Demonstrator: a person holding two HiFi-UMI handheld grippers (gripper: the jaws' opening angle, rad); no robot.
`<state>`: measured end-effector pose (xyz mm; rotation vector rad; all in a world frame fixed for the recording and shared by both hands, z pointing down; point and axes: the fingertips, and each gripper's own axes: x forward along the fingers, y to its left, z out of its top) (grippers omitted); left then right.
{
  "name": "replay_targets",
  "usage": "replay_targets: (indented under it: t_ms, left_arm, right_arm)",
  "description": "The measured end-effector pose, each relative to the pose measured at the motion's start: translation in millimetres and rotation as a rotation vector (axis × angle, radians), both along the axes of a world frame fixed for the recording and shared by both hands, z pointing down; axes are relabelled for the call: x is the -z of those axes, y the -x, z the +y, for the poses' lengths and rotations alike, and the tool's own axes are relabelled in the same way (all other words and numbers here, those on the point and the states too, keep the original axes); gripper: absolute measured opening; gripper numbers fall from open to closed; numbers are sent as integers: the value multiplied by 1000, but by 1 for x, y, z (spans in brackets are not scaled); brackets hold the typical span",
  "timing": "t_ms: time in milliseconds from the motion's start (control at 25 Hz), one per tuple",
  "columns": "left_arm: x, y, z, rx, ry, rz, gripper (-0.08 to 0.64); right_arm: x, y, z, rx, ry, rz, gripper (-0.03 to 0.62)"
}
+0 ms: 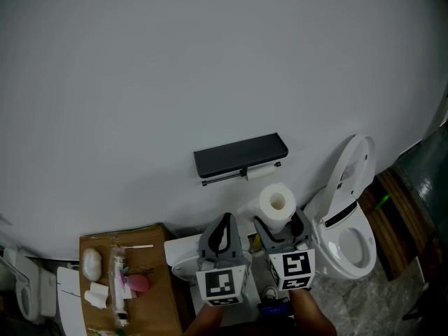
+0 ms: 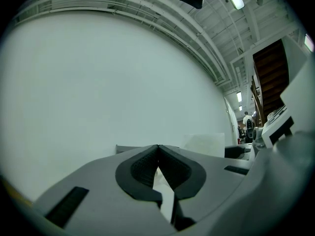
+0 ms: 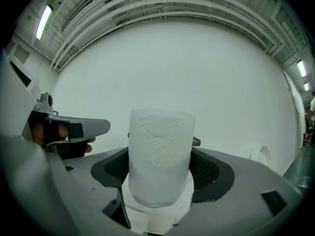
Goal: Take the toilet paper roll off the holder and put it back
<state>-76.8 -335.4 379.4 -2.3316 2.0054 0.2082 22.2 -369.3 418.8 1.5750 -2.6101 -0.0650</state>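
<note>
Here: white wall (image 1: 210, 61), black holder (image 1: 241, 155), toilet (image 1: 350, 240); right gripper (image 1: 278, 221) clamps roll (image 1: 277, 200).

A small wooden table (image 1: 152, 261) carries a white rounded lump (image 1: 92, 263), a pink item (image 1: 138, 283) and a clear packet (image 1: 117, 285).

The white, embossed toilet paper roll (image 1: 278, 203), its core hole showing, is off the dark shelf-like holder (image 1: 241, 154), at its five o'clock, pinched by the right gripper (image 3: 160, 167).

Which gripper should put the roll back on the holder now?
Right: the right gripper clamps the roll, close by the holder. The left gripper is shut and empty.
</note>
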Motion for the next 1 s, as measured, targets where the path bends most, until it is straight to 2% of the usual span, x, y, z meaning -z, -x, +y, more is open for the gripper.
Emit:
replay_targets:
  t_ms: [240, 680, 1000]
  left_arm:
    - [-7, 4, -6, 9, 20, -6, 11]
    - [-9, -1, -5, 3, 19, -6, 11]
    - [-7, -2, -6, 2, 12, -3, 11]
  right_arm:
    - [10, 1, -13, 3, -3, 0, 370]
    - [61, 14, -47, 43, -86, -15, 370]
    - [99, 38, -94, 74, -137, -9, 370]
